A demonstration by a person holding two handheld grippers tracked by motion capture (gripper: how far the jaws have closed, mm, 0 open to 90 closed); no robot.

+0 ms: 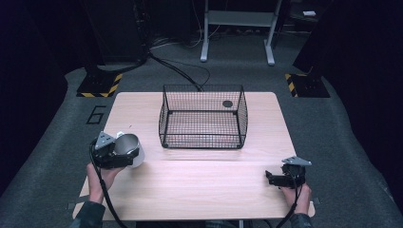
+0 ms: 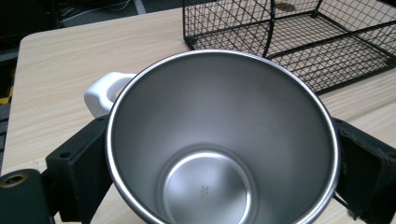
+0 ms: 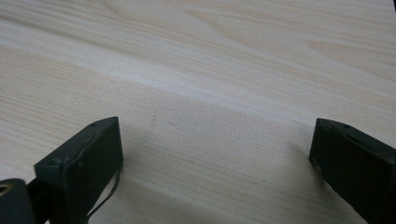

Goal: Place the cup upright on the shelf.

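Slippage is the main risk: the left gripper (image 1: 124,154) clamps its jaws on the smooth steel mug (image 2: 219,140) at the bench's left edge; tilting toward the wire basket (image 1: 203,116) could loosen it; the right gripper (image 1: 280,179) hovers wide, empty.

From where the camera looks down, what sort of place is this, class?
Probably a recording lab or studio, not a home: a lone wooden table on grey carpet, hazard-striped stand bases beside it, cables across the floor, dark surroundings.
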